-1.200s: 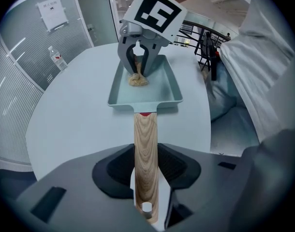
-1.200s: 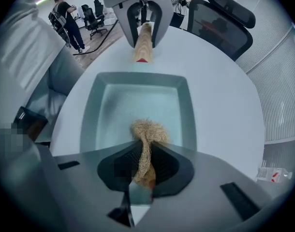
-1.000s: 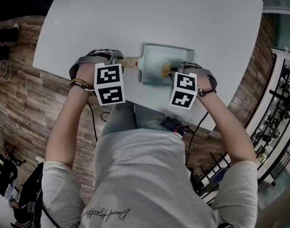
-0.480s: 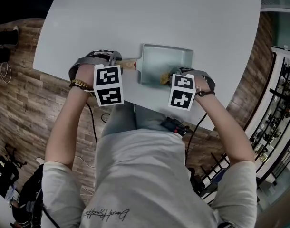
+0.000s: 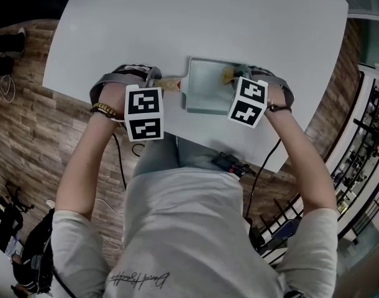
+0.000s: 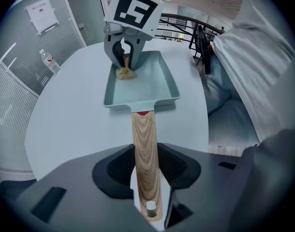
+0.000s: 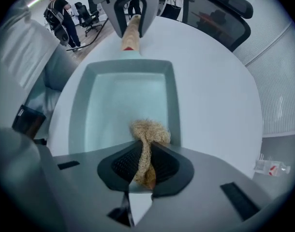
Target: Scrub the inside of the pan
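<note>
While both point straight down, the left claw (image 6: 147, 197) clamps the wooden handle (image 6: 144, 144), and the right claw (image 7: 143, 166) pinches a straw-coloured scrubber (image 7: 150, 134). The scrubber's tuft sits just beyond that claw, inside the teal pan (image 7: 80, 115) beside one wall. The pan sits on the white surface (image 7: 220, 95).

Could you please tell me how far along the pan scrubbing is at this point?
Done: both grips are set. The left tongs clamp the wooden handle, steadying the pan on the table. In hand: the right tongs pinch a fibrous scrubber down inside the pan beside one side wall. Left: the pan floor shows no residue, so I cannot tell how much scrubbing remains.
</note>
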Available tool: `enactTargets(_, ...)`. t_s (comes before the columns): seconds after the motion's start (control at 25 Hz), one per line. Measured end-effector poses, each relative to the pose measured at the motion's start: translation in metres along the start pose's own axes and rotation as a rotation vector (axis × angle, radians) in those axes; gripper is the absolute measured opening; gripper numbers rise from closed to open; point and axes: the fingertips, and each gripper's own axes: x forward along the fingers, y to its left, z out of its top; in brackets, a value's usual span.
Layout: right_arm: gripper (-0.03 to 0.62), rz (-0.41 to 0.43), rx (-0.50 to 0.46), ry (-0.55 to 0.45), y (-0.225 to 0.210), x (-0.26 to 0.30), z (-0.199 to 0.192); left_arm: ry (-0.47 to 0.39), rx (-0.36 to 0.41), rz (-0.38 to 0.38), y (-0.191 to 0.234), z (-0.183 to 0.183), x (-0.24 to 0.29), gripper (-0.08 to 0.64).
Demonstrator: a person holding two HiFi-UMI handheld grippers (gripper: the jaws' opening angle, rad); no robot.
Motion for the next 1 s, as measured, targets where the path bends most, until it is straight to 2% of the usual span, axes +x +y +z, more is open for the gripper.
enactTargets(0.32, 0.068, -0.115, -0.037, -0.025, -0.013, -0.001, -0.003, -0.015, -0.037, 0.021, 0.0, 0.003, -0.002, 0.15)
enactTargets(0.6, 0.067, -0.098, -0.021, -0.026, -0.013, 0.001, 0.001, -0.028, -0.088, 0.031, 0.003, -0.003, 0.0, 0.15)
enactTargets(1.0, 0.067, -0.039, 0.0, -0.022, 0.015, 0.003, -0.006, -0.03, -0.096, 0.035, 0.005, -0.004, 0.005, 0.15)
